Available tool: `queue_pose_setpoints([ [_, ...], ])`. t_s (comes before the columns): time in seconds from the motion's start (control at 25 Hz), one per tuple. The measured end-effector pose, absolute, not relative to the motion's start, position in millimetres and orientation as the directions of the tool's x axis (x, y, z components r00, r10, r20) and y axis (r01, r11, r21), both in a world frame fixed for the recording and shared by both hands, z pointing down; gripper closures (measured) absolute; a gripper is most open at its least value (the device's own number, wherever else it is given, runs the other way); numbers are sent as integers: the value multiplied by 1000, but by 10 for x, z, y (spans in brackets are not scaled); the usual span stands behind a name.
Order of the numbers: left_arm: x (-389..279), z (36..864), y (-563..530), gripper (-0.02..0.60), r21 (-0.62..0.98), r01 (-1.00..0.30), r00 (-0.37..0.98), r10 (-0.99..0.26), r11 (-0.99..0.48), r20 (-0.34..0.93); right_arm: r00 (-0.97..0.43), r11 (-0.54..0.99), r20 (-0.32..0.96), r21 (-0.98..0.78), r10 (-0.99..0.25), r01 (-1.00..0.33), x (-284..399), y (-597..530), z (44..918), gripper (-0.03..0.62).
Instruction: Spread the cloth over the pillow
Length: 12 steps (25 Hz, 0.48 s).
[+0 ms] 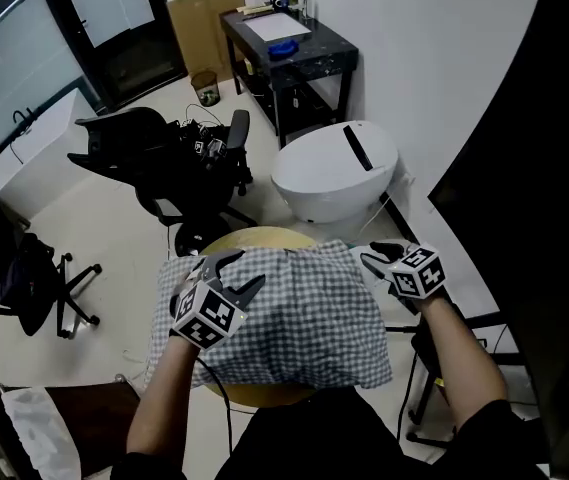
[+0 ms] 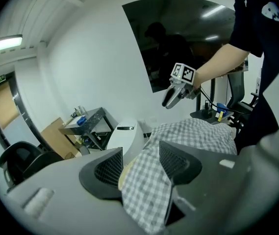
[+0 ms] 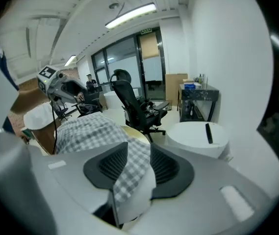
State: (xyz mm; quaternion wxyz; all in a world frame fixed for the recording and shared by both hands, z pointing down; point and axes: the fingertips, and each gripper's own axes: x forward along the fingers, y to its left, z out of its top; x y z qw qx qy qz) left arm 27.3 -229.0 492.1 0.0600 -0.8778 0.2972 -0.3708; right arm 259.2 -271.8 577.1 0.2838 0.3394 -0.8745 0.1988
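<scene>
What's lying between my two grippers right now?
Head view: the checked cloth spans the whole stretch from left gripper to right gripper, each clamped on its far edge. Nothing lies on top of it.

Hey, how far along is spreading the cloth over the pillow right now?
Done: the checked cloth already drapes over the pillow on the round table. In hand: the left tool and right tool each pinch a far corner. Left: settle those corners and let go.
</scene>
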Motion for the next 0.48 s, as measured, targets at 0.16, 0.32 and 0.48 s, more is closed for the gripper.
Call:
queue_pose_setpoints([
  [0.16, 445, 5036, -2363, 357, -295, -479, 542, -543, -827, 641, -667, 677, 651, -308, -362, -668, 2527, -3090, 6130, 437],
  [0.32, 519, 5189, -2415, 357, -269, -495, 513, -528, -826, 676, -737, 670, 642, -455, -211, -587, 2382, -3256, 6470, 436],
  [0.48, 515, 5345, -2447, 357, -261, -519, 479, -530, -814, 700, -781, 642, 616, -557, -106, -527, 2241, -3303, 6740, 433],
])
